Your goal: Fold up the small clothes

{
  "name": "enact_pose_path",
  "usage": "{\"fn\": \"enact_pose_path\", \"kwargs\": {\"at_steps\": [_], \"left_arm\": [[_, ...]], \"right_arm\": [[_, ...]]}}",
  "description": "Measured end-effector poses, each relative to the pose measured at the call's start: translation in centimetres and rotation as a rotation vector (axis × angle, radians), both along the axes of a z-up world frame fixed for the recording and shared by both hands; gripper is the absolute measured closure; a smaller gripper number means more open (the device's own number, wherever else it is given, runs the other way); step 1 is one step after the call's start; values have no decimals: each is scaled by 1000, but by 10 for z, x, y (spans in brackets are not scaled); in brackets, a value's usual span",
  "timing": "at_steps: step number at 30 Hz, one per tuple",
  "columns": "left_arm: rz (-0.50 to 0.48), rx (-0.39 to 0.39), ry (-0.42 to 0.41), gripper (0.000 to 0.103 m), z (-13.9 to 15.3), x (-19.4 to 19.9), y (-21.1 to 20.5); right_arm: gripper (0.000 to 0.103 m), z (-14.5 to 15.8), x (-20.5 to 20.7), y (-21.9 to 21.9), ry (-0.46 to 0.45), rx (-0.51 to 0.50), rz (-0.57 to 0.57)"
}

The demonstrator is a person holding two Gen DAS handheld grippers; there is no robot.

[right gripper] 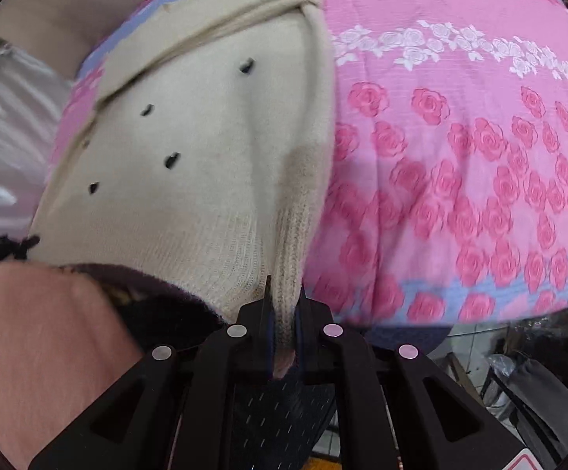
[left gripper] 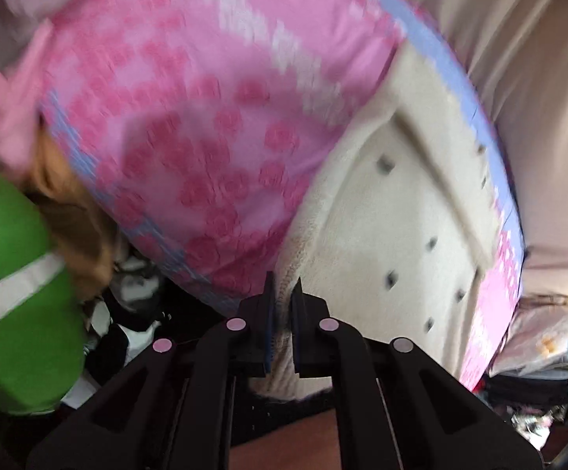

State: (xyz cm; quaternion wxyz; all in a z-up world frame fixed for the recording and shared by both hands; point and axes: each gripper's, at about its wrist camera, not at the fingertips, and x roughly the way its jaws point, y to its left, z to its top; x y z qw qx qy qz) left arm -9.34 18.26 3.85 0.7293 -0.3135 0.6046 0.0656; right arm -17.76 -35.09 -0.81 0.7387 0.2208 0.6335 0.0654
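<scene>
A cream knitted garment (left gripper: pixel 393 211) with small black dots lies on a pink rose-print sheet (left gripper: pixel 205 98). My left gripper (left gripper: pixel 282 293) is shut on its ribbed hem, and the knit runs down between the black fingers. In the right wrist view the same cream garment (right gripper: pixel 189 164) spreads over the pink sheet (right gripper: pixel 460 137). There my right gripper (right gripper: pixel 285 301) is shut on another ribbed edge of it, lifted off the sheet. The left wrist view is blurred by motion.
A green cloth with a white stripe (left gripper: pixel 13 282), a tan cloth (left gripper: pixel 72 211) and dark patterned clothes (left gripper: pixel 127 313) lie to the left. A pink cloth (right gripper: pixel 37 337) sits at the lower left of the right view. Tiled floor and clutter (right gripper: pixel 511 372) show past the sheet's edge.
</scene>
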Motion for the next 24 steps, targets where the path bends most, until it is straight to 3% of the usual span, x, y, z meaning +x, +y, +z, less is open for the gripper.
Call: {"fn": "enact_pose_path", "kwargs": {"at_steps": [2,5,7,10,14,17,24], "left_arm": [[8,6,-85,98,31,9,-4],[-9,-93,-260,98,70,54,-20],[-45,-63,-372,98,85,86,-30],[-74,-12,-500,97,89,154,-52],[-83,42,-492,97,62,236,-69],[-123,107,-442,97,28,296,-90],[-75,151,-294,96,-46,358,-97]], "right_arm": [[97,31,17,-9,-106,37,-53],[96,71,66,-34,-305,75,-158],[96,84,109,-54,-407,121,-242],[96,82,179,-73,-477,114,-320],[96,55,263,-89,-452,67,-348],[96,24,316,-93,-385,39,-359],[94,-37,365,-97,-249,43,-391]]}}
